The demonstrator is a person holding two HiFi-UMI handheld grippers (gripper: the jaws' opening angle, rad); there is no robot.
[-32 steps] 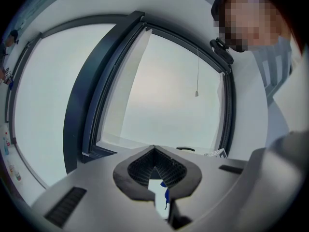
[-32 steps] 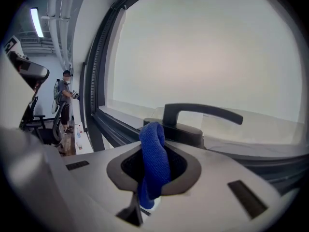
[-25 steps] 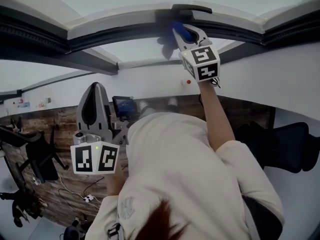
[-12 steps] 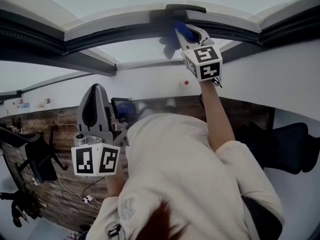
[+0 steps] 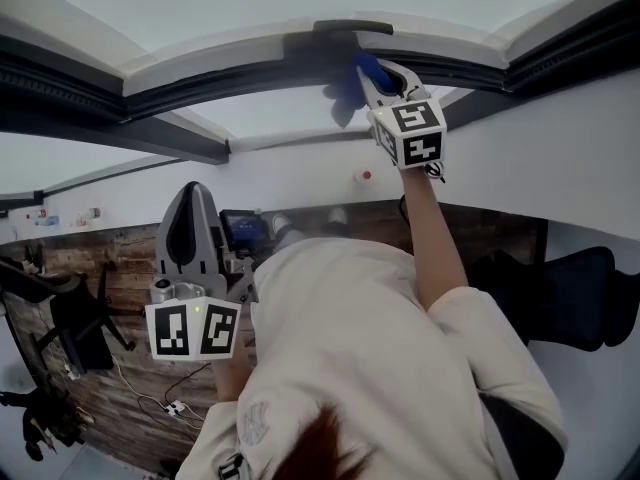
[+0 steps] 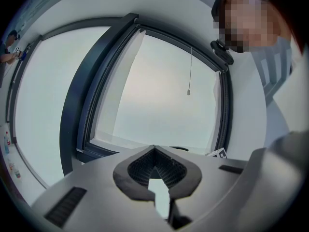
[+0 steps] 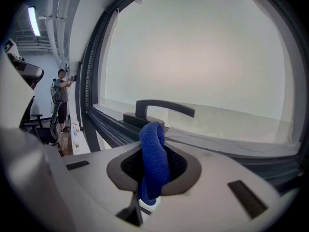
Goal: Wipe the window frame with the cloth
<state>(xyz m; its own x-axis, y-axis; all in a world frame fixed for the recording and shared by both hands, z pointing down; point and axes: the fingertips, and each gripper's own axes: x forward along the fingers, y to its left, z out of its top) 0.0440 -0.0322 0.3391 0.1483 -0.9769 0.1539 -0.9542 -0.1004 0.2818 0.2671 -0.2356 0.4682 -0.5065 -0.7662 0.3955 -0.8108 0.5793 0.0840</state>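
The window frame (image 5: 200, 76) is dark, with a pale sill running along its lower rail. A person stands below it, right arm raised to the rail and left arm low, well apart from the window.

The left tool (image 6: 154, 149) is closed tip to tip and holds nothing. The right tool (image 5: 372, 72) is clamped on the blue cloth (image 7: 153, 153), which stands as a folded loop beyond its tips, just beside the window handle (image 7: 164, 108) near the middle of the rail.

Assessment: the cloth is light, soft and limp. It should conform to the rail's grooves, and it is best gripped across a bunched fold, as here.

Whether the cloth actually touches the rail cannot be confirmed. Its lower end is hidden within the tool.
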